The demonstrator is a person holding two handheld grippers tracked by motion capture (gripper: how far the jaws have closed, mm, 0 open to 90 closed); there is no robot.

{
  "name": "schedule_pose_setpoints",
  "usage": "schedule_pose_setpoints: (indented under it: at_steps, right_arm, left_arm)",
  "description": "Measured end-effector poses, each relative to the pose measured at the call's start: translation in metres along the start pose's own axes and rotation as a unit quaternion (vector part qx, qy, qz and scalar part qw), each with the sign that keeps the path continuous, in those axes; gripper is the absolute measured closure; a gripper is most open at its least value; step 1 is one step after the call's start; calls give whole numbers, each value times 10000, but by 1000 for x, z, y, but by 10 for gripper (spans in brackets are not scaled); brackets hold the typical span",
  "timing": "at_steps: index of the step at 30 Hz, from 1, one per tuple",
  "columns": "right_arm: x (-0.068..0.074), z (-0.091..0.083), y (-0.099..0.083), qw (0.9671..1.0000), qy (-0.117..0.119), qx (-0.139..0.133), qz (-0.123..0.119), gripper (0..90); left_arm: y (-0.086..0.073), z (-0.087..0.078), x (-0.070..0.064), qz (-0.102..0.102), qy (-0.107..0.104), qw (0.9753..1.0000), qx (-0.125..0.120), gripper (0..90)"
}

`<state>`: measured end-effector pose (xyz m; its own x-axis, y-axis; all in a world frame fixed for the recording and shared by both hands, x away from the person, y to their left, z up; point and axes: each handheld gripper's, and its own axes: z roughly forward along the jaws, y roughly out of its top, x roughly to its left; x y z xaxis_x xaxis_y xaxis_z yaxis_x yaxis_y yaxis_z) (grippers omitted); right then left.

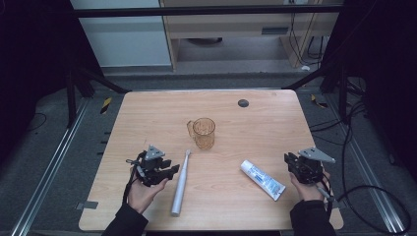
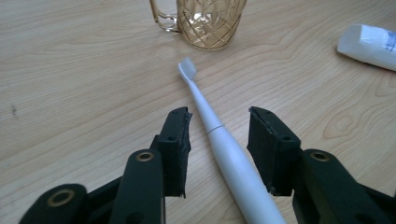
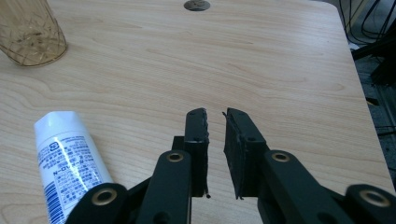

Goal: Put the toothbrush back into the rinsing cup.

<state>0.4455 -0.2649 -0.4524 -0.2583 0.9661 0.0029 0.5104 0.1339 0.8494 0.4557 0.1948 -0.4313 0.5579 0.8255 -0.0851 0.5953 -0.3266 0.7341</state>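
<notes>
While both hands rest low at the near edge, the scene reads from left to right as follows.

Left gripper (image 1: 173, 169): black, angular, with a grey three-cornered plate on top; held at the near left of the table. Its jaws are spread wide and straddle the toothbrush handle without touching it, as the left gripper view (image 2: 218, 126) shows.

Electric toothbrush (image 1: 180, 183): smooth white plastic, long and slim, thicker at the handle and tapering to a narrow neck. It lies flat, near centre-left, with its small bristle head pointing far toward the mug; in the left gripper view (image 2: 219, 140) it runs up between the jaws.

Mug (image 1: 203, 132): clear amber glass with a cut diamond pattern and a loop handle on its left; upright at the table's centre, just beyond the brush head (image 2: 187, 68) and apart from it.

Table (image 1: 147, 113): pale wood grain, rounded corners, with a dark round cable cap (image 1: 243, 103) at the far side.

Toothpaste tube (image 1: 262, 179): white, soft and flattened, with blue print; lying diagonally at the near right, between toothbrush and right gripper.

Right gripper (image 1: 288, 159): black with a grey plate, at the near right edge. Its jaws stand nearly together with a narrow gap, holding nothing (image 3: 215, 114); the tube lies just to its left (image 3: 70, 158).
</notes>
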Motion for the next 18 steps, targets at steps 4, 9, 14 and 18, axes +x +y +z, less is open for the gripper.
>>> schedule_pose_setpoints:
  at_steps: [4,9,14,18]
  right_arm:
    - [-2,1,0,10000,-64,14,7,741]
    - [-2,2,0,9999,-100,25,-39,713]
    - [-2,3,0,9999,-111,15,-57,704]
    - [-2,4,0,9999,-98,45,-56,702]
  left_arm:
    - [7,-4,2,18,59,9999,88,531]
    - [19,-2,-2,107,94,9993,360,466]
    - [25,7,-7,180,160,9982,543,441]
    - [26,13,-11,187,218,9975,640,434]
